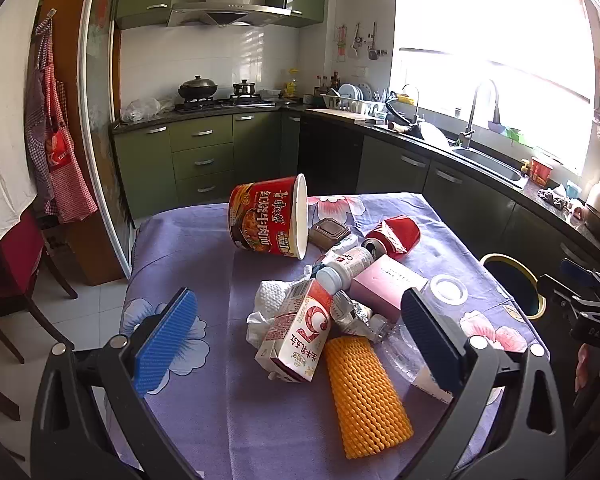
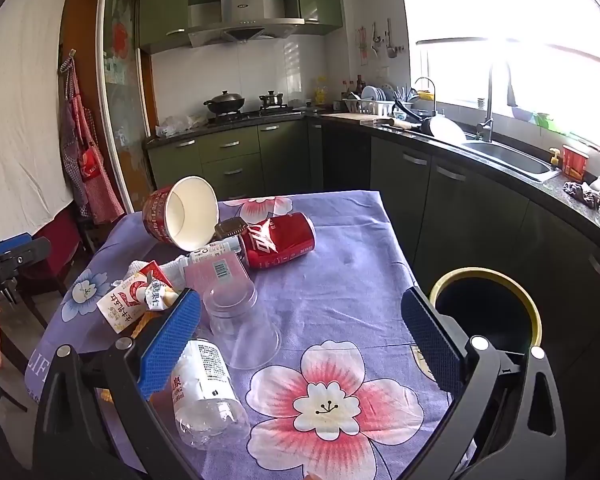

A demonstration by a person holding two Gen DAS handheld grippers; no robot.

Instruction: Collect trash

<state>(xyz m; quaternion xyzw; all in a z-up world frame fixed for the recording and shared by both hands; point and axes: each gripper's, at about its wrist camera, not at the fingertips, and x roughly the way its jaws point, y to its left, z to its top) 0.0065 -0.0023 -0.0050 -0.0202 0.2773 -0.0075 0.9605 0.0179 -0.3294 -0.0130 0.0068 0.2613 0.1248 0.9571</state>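
- The left gripper [image 1: 300, 344] is wide open and holds nothing. It hangs over the trash pile.
- The right gripper [image 2: 300, 340] is wide open too, over the clear cup [image 2: 240, 328].
- A milk carton [image 1: 296, 336], a red can [image 1: 394, 238] and a noodle bowl [image 1: 268, 218] lie on the purple tablecloth [image 1: 188, 256].
- The black bin [image 2: 488, 312] stands at the table's right side.

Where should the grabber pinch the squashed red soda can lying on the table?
Grip the dented red soda can across the middle of its round body, coming down from above with one finger on each long side. It lies on its side on the purple flowered tablecloth, its far end free, so the open right gripper likely fits.
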